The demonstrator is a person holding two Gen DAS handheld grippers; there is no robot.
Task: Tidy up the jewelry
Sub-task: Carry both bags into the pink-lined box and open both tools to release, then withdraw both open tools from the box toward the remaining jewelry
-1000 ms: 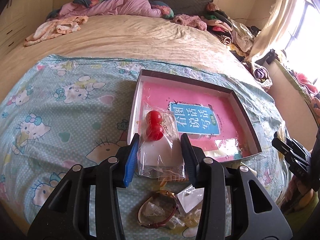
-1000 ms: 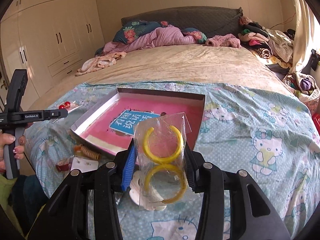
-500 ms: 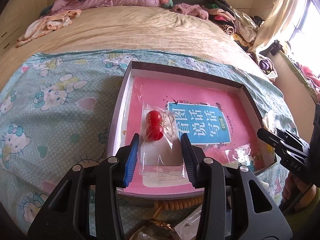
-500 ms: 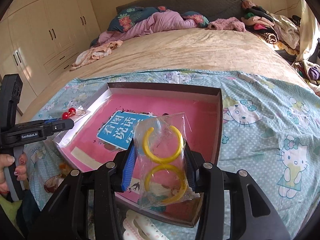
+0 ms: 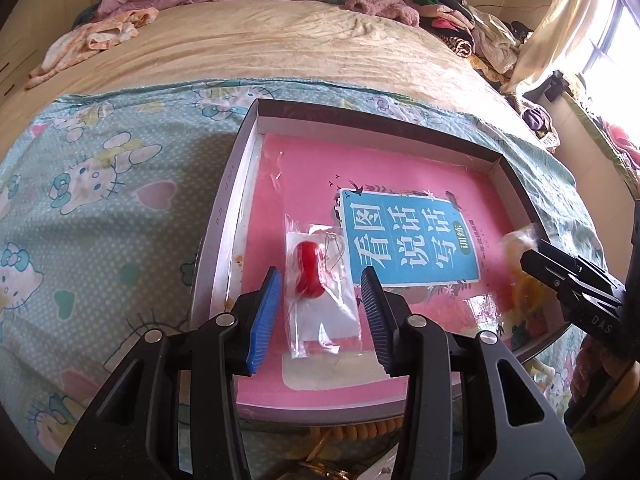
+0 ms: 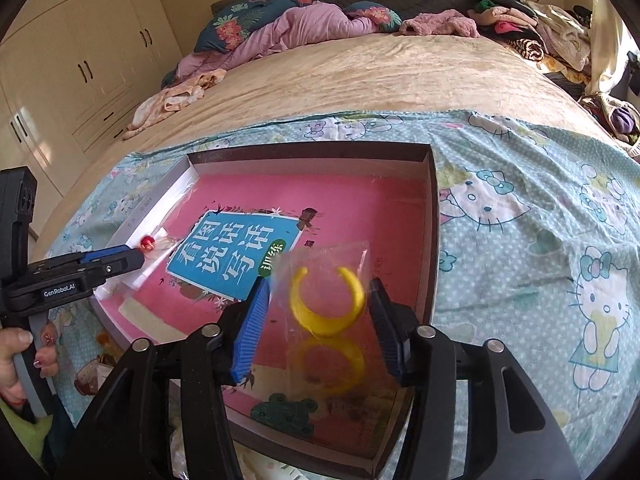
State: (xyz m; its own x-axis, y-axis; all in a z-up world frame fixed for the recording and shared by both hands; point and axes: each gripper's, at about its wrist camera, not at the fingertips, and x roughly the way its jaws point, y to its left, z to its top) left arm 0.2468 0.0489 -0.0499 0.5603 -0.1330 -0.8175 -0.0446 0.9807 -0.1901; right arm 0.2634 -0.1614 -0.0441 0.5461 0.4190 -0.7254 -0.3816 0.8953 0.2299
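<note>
Two hand-held grippers work over a shallow box (image 6: 434,216) on a bed, its floor lined with a pink book (image 5: 400,184) bearing a blue title panel. The left gripper (image 5: 320,304) stands with its blue pads to either side of a clear packet of red bead earrings (image 5: 310,268); the packet now looks loose between them, resting on the near-left part of the book, though whether either pad touches the film cannot be told. The right gripper (image 6: 318,312) is opening its jaws, and the blurred packet of yellow hoops (image 6: 326,304) between them appears to be dropping toward the near-right part of the box, clear of both pads.

Both packets should handle as very light, limp and slippery: thin film that crumples and slides, with small hard pieces inside. The firmer place to pinch is likely across the stiff card backing or the sealed edge, not the beads or hoops themselves, which could roll or pop out of a pinch.

By count: one box, one book, two packets in play, two red beads, two yellow hoops. Beyond the near rim of the box more pieces wait on the patterned sheet (image 6: 540,208), including an orange coiled band (image 5: 360,432); their number cannot be made out.
</note>
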